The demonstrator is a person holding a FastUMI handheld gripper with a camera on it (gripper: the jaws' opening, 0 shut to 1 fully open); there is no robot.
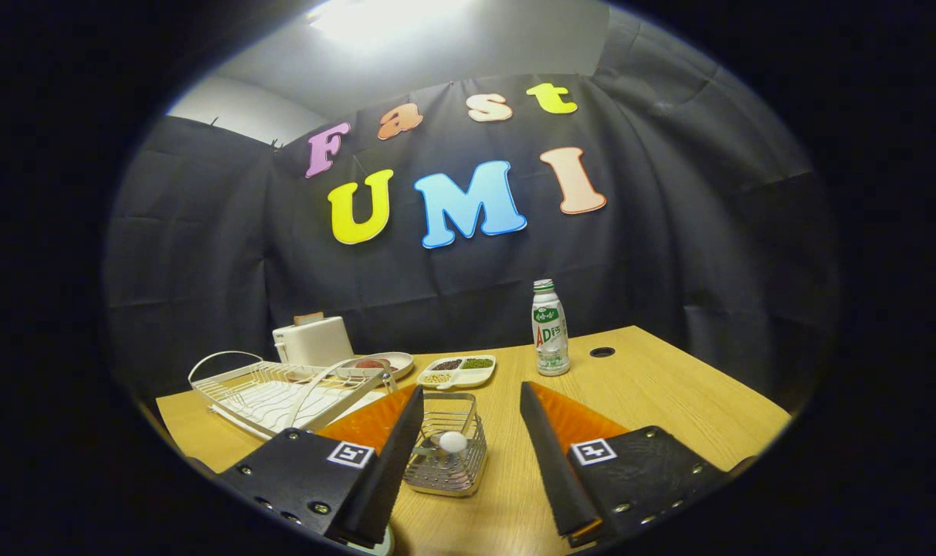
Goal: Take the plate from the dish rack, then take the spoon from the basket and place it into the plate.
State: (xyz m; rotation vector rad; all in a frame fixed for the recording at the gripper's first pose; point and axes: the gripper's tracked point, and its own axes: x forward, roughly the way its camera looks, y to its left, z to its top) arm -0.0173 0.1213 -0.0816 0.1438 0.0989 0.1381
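My gripper (470,391) is open, its two fingers spread wide above the wooden table (669,401). A small metal wire basket (446,471) stands between the fingers, nearer the left one. Inside it the rounded white end of the spoon (452,442) shows; the rest of the spoon is hard to make out. The white wire dish rack (271,390) sits beyond the left finger, with no plate showing in it. A pale curved rim (377,544), perhaps the plate, peeks out under the left finger's base.
Behind the rack stand a white toaster (311,340) and a small dish (387,362) with something red. A divided tray of beans (458,372) and a bottle (550,328) stand beyond the basket. A cable hole (601,352) lies right of the bottle.
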